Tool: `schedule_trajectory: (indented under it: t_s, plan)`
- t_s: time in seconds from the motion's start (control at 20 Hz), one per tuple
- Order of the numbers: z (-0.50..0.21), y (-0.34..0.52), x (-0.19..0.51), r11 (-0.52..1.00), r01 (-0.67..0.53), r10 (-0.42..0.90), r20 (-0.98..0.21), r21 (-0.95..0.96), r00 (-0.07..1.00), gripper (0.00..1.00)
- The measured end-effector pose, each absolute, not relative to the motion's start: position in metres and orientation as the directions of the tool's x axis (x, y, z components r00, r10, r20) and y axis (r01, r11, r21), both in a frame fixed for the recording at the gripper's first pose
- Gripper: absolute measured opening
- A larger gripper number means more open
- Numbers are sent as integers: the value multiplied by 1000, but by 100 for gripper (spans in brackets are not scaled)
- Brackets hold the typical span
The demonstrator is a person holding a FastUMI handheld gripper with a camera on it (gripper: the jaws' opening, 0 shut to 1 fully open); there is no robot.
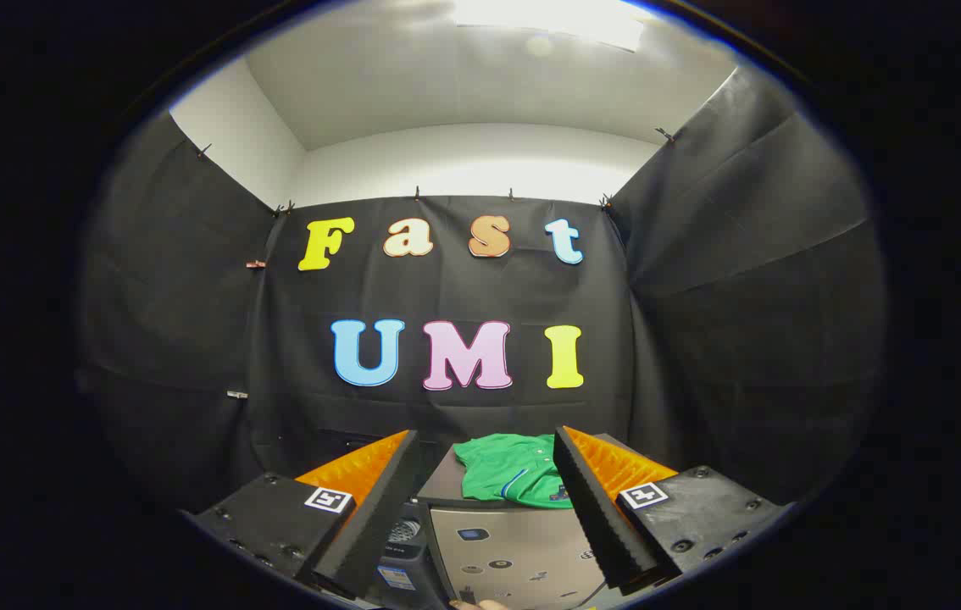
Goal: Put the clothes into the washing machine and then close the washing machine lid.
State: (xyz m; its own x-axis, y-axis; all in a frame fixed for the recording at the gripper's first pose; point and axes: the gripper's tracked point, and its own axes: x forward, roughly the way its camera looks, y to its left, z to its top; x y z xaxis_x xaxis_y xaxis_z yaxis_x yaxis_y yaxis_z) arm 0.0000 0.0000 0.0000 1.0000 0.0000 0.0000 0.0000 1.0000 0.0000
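We observe the gripper (480,474) with its fingers spread wide apart and nothing between the pads; the tongs are released. The green garment (508,470) lies crumpled at 12 o'clock, just ahead of the fingers and seen through the gap between them. It is bright green with a thin blue and white stripe and small buttons along one edge. It rests on the flat grey top of the washing machine (514,542), whose pale front panel sits below it, nearer the fingers.
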Motion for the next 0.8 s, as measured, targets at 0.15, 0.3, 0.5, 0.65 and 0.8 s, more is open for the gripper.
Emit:
schedule_trajectory:
  t_s: [0.15,0.3,0.5,0.65,0.8]
  plan:
    - [-2,-1,2,1000,2,-2,-6,2,1000,99]
    - [-2,1,4,1000,-2,2,-10,1,1000,99]
    - [-3,2,7,1000,-3,3,-8,2,1000,99]
    - [-3,1,8,1000,1,-1,-9,6,1000,99]
    - [-4,1,9,1000,1,-1,-11,2,1000,99]
